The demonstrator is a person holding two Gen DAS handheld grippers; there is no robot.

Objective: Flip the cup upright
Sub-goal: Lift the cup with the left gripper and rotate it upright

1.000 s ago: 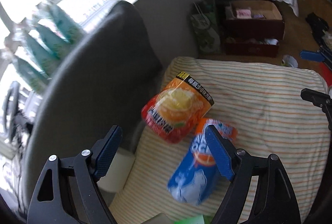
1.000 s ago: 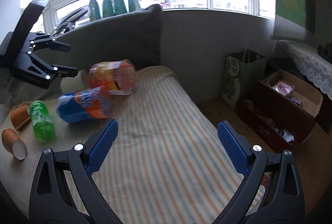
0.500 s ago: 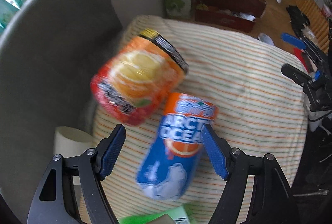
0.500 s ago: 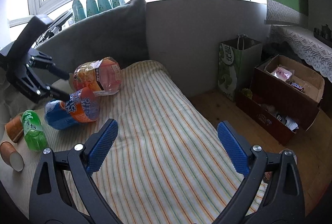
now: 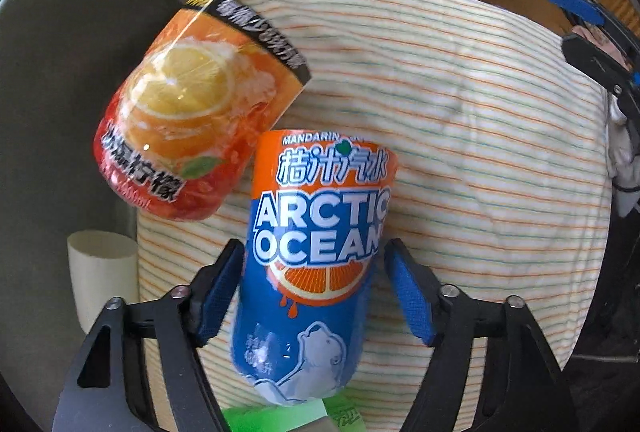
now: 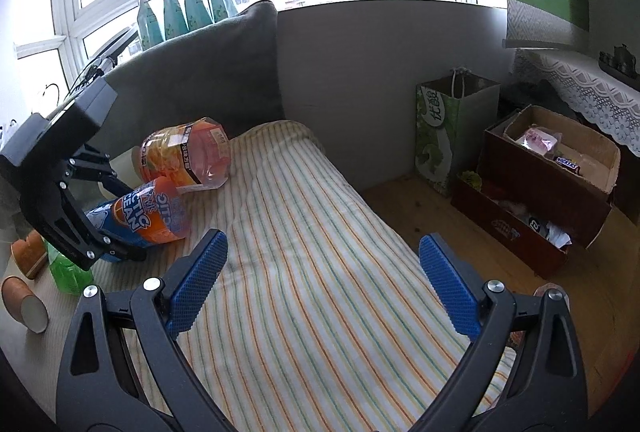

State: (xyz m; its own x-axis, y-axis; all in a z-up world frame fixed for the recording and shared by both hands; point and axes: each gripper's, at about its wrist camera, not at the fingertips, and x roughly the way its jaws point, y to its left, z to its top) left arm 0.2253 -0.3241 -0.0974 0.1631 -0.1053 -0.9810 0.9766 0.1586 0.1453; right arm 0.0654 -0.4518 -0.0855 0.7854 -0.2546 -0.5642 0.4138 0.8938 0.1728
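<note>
A blue and orange "Arctic Ocean" cup [image 5: 312, 264] lies on its side on the striped cloth [image 5: 480, 160]; it also shows in the right wrist view [image 6: 148, 216]. My left gripper [image 5: 316, 296] is open, its blue pads on either side of the cup's middle with small gaps. A red and orange lemon-print cup [image 5: 192, 112] lies on its side just beyond, touching the blue cup's rim. My right gripper [image 6: 320, 280] is open and empty over the cloth, well to the right of both cups.
A green bottle [image 6: 66, 272] and two brown paper cups [image 6: 24, 304] lie at the left. A cream cup [image 5: 104, 280] stands by the grey cushion [image 6: 200, 64]. A green paper bag [image 6: 448, 136] and cardboard boxes [image 6: 552, 184] stand on the wooden floor at the right.
My left gripper has swung down and closed in until its open jaws straddle the blue cup. The right gripper has held nearly still.
</note>
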